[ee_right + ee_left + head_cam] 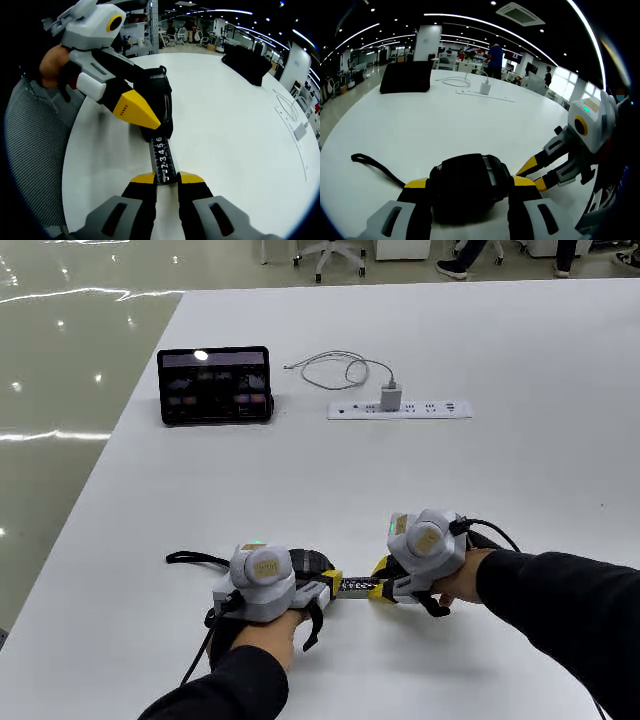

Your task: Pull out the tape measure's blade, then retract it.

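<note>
At lower centre of the head view, the left gripper (326, 586) has jaws closed on the tape case (467, 185) on the surface (400, 470), the right gripper (166, 178) jaws pinched on its short exposed blade (160, 152).

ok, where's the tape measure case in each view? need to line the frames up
Head view: tape measure case at bottom centre, at the left end of the short exposed blade.
Left gripper view: case at bottom centre, between the left gripper's jaws.
Right gripper view: case at upper centre-left, partly behind a yellow jaw tip.
Shared landmark: the black tablet.
</note>
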Demonstrator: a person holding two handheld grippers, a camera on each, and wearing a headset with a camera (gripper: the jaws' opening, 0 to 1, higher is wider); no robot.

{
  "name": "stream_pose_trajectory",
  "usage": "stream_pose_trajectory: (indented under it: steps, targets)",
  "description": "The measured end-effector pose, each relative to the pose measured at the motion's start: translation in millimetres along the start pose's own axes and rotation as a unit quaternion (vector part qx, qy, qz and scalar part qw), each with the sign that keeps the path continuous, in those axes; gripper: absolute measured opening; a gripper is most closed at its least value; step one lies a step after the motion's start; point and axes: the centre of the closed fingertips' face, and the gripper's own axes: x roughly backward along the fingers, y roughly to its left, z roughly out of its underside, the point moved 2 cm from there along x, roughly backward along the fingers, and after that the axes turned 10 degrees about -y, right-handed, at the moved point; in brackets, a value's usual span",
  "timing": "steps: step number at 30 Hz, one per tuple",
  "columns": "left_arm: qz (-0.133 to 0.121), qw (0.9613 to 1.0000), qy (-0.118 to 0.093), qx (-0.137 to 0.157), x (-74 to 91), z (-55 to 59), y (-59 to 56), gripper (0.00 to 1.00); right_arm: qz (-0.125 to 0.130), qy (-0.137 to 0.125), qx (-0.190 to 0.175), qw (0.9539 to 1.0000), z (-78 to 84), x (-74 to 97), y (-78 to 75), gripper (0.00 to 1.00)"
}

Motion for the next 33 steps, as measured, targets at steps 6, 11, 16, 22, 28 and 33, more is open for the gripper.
stream_pose_trajectory:
  steps: [6,11,16,22,28,33]
  targets:
    - [0.0,1.0,0.001,0.001,-0.3,-0.3,-0.2,0.57,-0.001,0.002,0.0,1.0,-2.5,-3.5,-0.4,0.11]
    - [0.004,0.9999,-0.001,0.014,0.9,-0.9,2.0,0.57,-0.001,-0.001,-0.001,1.0,-4.5,-5.7,-0.4,0.12]
    - [0.004,0.9999,0.001,0.012,0.2,-0.8,0.8,0.57,0.0,-0.002,-0.006,1.0,-6.8,-8.3,0.1,0.12]
    - [0.008,0.9999,0.001,0.011,0.5,-0.5,1.1,0.57,-0.002,-0.005,-0.002,1.0,-9.2,-10.5,0.0,0.11]
    - [0.011,0.9999,0.0,0.007,0.6,-0.5,1.5,0.57,-0.004,-0.003,0.0,1.0,-11.4,-15.0,0.5,0.11]
    - [0.009,0.9999,0.0,0.009,0.7,-0.8,1.7,0.57,-0.008,-0.007,0.004,0.9999,-13.8,-17.6,0.9,0.11]
